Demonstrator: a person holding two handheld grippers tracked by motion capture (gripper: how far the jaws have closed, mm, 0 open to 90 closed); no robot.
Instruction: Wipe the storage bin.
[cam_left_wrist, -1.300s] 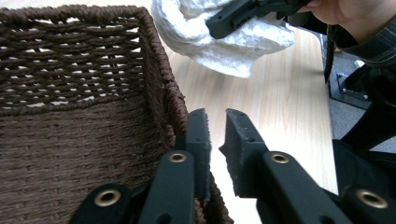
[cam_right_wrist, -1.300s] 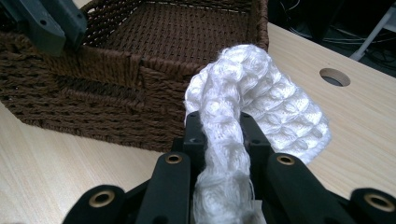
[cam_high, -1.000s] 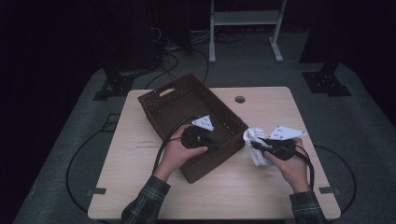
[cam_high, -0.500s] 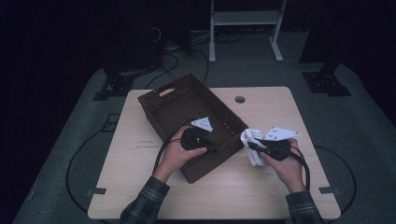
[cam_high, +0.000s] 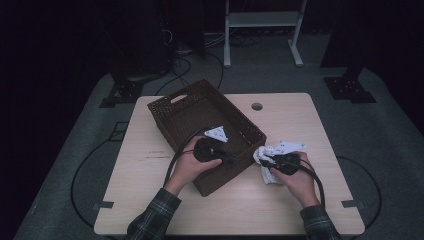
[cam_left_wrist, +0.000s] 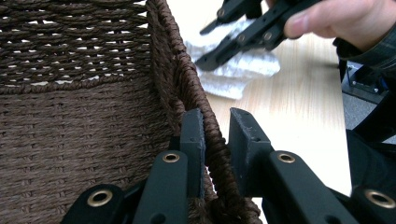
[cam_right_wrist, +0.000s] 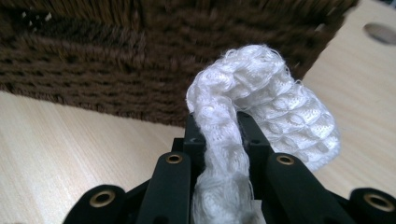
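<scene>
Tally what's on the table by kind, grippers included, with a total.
Woven brown basket: 1
White cloth: 1
Grippers: 2, the left gripper and the right gripper
Total: 4

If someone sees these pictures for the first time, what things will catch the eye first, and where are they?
The dark brown woven basket sits at the middle of the pale wooden table. The left gripper clamps the basket's rim on the side toward the person. Just to the right of the basket, the right gripper pinches a crumpled white cloth, bright against the dark weave.
</scene>
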